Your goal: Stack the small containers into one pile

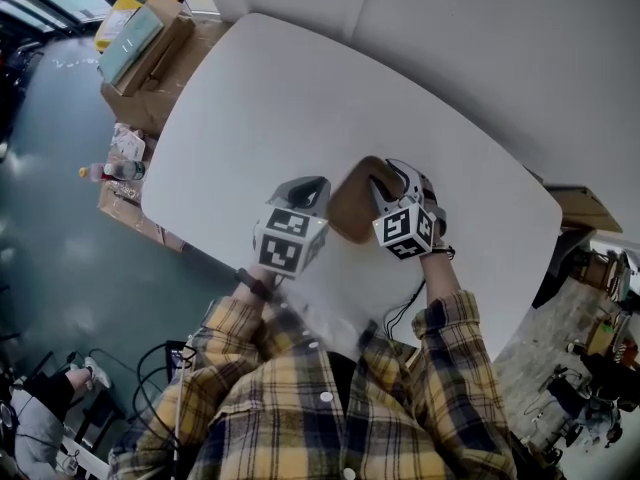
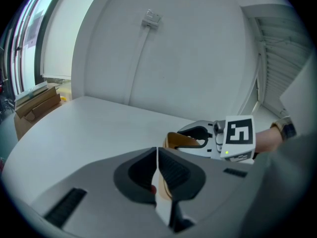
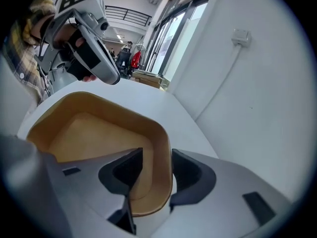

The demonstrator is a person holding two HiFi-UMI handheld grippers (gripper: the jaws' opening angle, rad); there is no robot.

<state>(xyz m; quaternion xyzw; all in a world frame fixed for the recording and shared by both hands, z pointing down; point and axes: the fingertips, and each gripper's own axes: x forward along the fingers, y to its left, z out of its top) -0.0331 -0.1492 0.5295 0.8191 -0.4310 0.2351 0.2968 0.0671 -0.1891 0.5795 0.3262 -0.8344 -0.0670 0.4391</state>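
Tan paper against white: in the head view the container (image 1: 352,206) sits on the table (image 1: 260,98) directly between my two tools. The left gripper (image 1: 308,190) is at its left edge and the right gripper (image 1: 392,180) at its right edge, so both are equally near. Its open side faces up. I can't tell from here whether it is one container or several nested.

In the left gripper view, the left gripper (image 2: 158,170) has its jaws together on a thin white-and-tan wall, which I take to be the near rim of the container (image 2: 181,141). The rest of it runs ahead and to the right toward the right gripper (image 2: 198,133).

In the right gripper view, the right gripper (image 3: 152,170) has its jaws apart and astride the rim of the container (image 3: 84,133), one jaw inside and one outside, neither pad pressing. The long axis appears to run away from these jaws toward the left gripper (image 3: 106,76), whose tip hangs by the far rim. Contact there isn't clear from this side.

With the wall standing between the open right jaws, I judge that any retreat should go back along the jaws, not sideways, or it will drag the rim.
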